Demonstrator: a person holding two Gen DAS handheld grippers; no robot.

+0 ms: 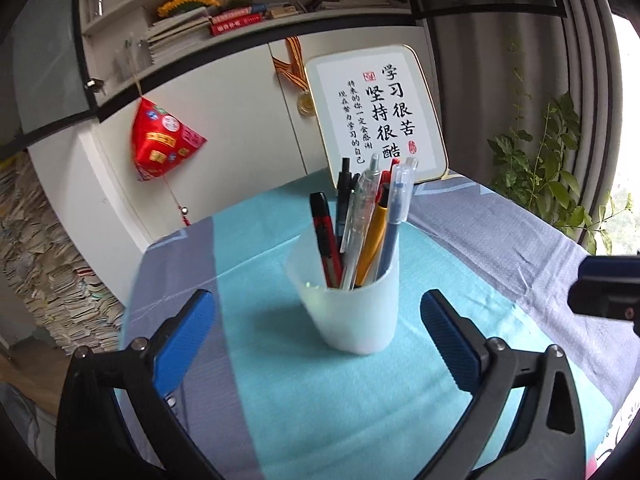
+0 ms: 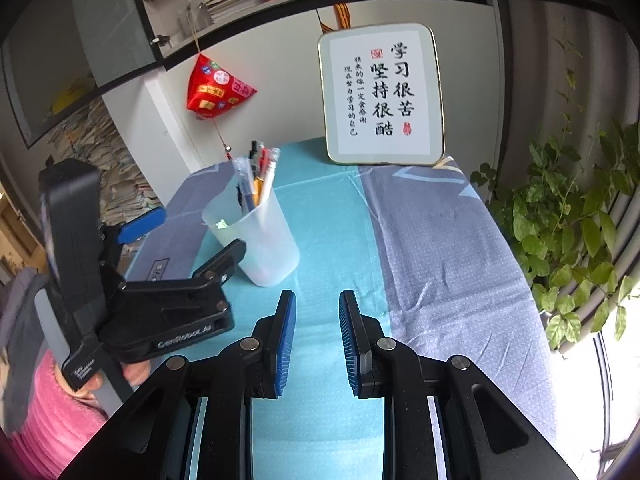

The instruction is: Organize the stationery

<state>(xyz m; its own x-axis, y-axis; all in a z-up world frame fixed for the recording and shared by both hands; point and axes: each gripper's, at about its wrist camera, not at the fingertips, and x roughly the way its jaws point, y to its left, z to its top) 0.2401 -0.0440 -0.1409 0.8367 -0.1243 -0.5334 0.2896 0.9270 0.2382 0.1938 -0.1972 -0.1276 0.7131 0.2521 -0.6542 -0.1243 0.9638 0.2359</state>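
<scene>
Upright near the middle of the table: a translucent white cup (image 1: 352,300), packed with pens (image 1: 360,224) (black, red, yellow, blue and clear barrels, tips down, caps and clickers fanned above the rim). Set on the teal band of a tablecloth (image 1: 320,400), with grey-blue panels to either side and light stripe markings toward the far corners.

Behind the cup, at the table's far edge: a gold-rimmed framed calligraphy panel (image 2: 382,94), leaning back against white cabinet doors. Beside it a medal (image 1: 305,103) on a striped ribbon, and further left a red pyramid-shaped ornament (image 1: 162,142) hung by a cord with a tassel. Above, open shelves with stacked books (image 1: 208,20) and yellow flowers. Left of the table, a tall heap of stacked papers (image 1: 44,248); right of it, a leafy green plant (image 2: 568,232) against a pleated curtain and bright window.

Left gripper (image 1: 316,328): blue-padded fingers (image 1: 192,332) spread wide to either side of the cup's lower half, no pad pressing on it, nothing gripped. From the right wrist view, same gripper low at the left, held by a hand above a pink sleeve (image 2: 52,412), one finger tip just beside the cup wall (touching or not, cannot tell).

Right gripper (image 2: 318,340): fingers narrowly apart over bare teal cloth, nothing between them, nearer the camera than the cup and to its right.
</scene>
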